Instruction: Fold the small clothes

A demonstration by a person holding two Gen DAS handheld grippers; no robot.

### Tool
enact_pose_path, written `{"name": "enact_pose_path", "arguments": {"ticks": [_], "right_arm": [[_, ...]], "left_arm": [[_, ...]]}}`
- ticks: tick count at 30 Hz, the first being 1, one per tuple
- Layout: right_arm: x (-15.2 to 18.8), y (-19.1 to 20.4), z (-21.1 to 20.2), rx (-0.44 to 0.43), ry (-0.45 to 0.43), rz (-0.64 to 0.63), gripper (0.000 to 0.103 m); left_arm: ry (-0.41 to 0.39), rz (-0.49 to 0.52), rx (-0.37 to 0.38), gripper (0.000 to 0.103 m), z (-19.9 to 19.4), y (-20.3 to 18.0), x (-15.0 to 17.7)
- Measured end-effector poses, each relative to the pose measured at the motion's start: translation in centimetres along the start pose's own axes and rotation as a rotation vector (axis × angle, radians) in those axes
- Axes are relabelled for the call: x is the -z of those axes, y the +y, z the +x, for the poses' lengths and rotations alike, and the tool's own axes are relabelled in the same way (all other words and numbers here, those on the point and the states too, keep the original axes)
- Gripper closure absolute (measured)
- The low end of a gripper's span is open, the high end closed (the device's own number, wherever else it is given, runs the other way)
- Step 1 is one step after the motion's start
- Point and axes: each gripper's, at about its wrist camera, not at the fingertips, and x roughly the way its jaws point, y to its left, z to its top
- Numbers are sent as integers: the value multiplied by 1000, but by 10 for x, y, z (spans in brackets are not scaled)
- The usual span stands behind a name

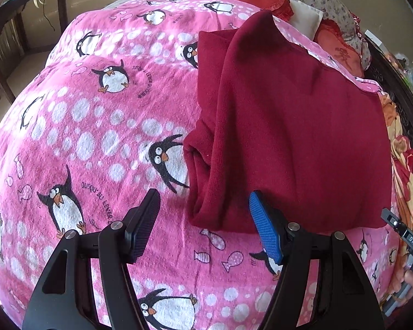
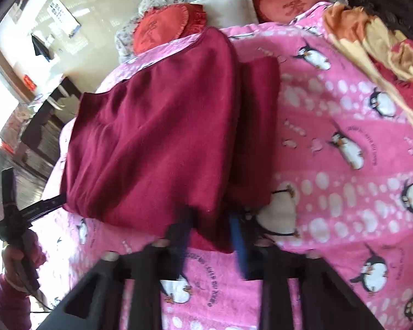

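Here | left gripper (image 1: 205, 220) fingers apart, empty | right gripper (image 2: 210, 236) blurred, pinching maroon garment (image 2: 157, 126) hem

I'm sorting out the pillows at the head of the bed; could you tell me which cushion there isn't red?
The plain white cushion, lying between the two red heart-shaped cushions; those have frilled edges and a printed character, while it is unmarked.

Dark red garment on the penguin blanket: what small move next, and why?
Probably bring the left tool forward onto the dark red garment at its near left corner. That tool is open and empty, just short of the hem, while the right tool already has the near hem between its fingers. Then both corners can lift together.
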Motion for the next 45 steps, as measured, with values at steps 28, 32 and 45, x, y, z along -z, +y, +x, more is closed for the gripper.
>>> {"name": "enact_pose_path", "arguments": {"ticks": [28, 32, 45], "right_arm": [[-56, 127, 36, -43, -17, -319, 61], [-73, 171, 76, -52, 21, -429, 66], [-134, 260, 160, -73, 10, -480, 66]], "left_arm": [[-7, -62, 73, 35, 6, 13, 5], [-2, -76, 98, 35, 8, 19, 7], [-7, -103, 149, 34, 8, 34, 6]]}}
